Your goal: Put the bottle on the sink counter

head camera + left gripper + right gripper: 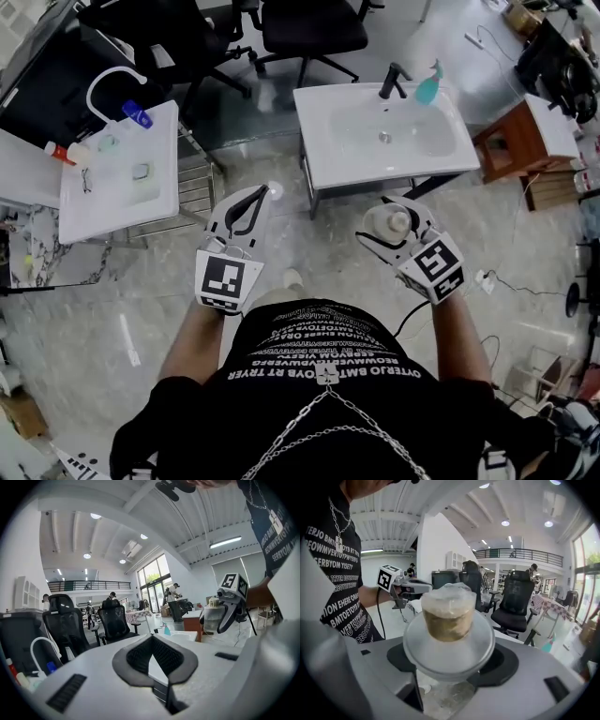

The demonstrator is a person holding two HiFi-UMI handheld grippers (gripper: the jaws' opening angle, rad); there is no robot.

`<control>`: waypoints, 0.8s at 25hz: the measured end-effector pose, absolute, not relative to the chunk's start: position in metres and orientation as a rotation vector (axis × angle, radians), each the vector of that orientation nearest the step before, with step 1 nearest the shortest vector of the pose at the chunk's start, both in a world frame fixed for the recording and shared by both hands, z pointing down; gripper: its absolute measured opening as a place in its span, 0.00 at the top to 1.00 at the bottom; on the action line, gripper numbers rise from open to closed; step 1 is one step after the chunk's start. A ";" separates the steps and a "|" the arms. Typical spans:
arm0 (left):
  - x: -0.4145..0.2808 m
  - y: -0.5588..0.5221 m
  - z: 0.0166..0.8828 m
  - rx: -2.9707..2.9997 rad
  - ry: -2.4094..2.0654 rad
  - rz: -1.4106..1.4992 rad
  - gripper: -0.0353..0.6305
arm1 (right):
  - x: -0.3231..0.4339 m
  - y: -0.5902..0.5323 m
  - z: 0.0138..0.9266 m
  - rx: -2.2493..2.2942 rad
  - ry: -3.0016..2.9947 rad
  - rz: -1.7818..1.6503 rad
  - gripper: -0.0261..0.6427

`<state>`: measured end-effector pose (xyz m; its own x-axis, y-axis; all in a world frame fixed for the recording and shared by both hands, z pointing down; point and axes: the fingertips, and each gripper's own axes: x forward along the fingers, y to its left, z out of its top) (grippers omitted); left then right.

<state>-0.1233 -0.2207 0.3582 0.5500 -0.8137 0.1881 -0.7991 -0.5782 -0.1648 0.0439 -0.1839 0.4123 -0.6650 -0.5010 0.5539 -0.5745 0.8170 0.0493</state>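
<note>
A clear bottle (391,221) with a pale cap is in my right gripper (388,231), which is shut on its body and holds it in the air above the floor, short of the sink. From the right gripper view the bottle (448,623) fills the space between the jaws, cap end away from the camera. The white sink counter (328,141) lies ahead, with a black faucet (393,81) and a teal soap dispenser (428,86) at its back. My left gripper (263,192) is shut and empty, hovering left of the sink; its pads meet (153,637).
A second white counter (112,202) with small bottles and a curved white tap stands to the left. Black office chairs (309,28) are behind the sink. A wooden side table (520,141) sits right of it. Cables trail over the marble floor (525,281).
</note>
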 end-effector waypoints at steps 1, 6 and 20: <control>-0.129 -0.226 0.359 -2.715 1.411 -0.375 0.94 | 0.039 -0.190 0.416 0.806 -2.422 0.174 0.46; -0.150 -0.252 0.364 -2.735 1.389 -0.362 0.94 | 0.022 -0.223 0.430 0.906 -2.397 0.233 0.46; -0.154 -0.302 0.382 -2.776 1.381 -0.361 0.94 | 0.010 -0.294 0.471 0.920 -2.366 0.289 0.46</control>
<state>-0.1540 -0.3024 0.3817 0.5821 -0.7889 0.1968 -0.7843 -0.6086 -0.1201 0.0095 -0.2937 0.4715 -0.5951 -0.5485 0.5874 -0.6738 0.7389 0.0073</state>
